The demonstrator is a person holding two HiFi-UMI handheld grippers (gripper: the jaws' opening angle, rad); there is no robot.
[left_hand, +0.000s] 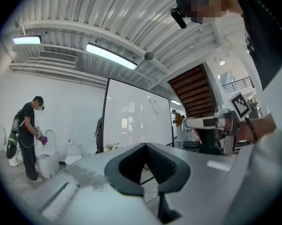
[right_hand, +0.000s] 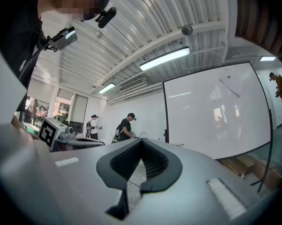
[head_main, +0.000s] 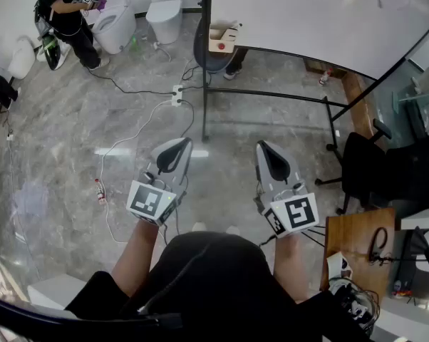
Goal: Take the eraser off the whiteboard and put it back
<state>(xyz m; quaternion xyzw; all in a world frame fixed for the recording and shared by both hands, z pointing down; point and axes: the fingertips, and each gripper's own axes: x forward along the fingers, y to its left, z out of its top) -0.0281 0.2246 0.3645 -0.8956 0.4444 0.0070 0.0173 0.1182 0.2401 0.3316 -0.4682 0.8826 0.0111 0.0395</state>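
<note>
Whiteboard (head_main: 307, 13) stands well ahead of the left gripper (head_main: 179, 143) and right gripper (head_main: 263, 147); a chair (head_main: 362, 164) sits right of the right gripper, toilets (head_main: 164, 9) ahead-left

No words, numbers or brand names are legible. The only signs are black-and-white square markers at lower centre, one on the cube (head_main: 152, 201) of the left gripper (head_main: 177, 147) and one on the cube (head_main: 294, 214) of the right gripper (head_main: 264, 149).

The large white whiteboard (head_main: 307, 13), black-framed and faintly marked, stands upright on its black floor stand.
</note>
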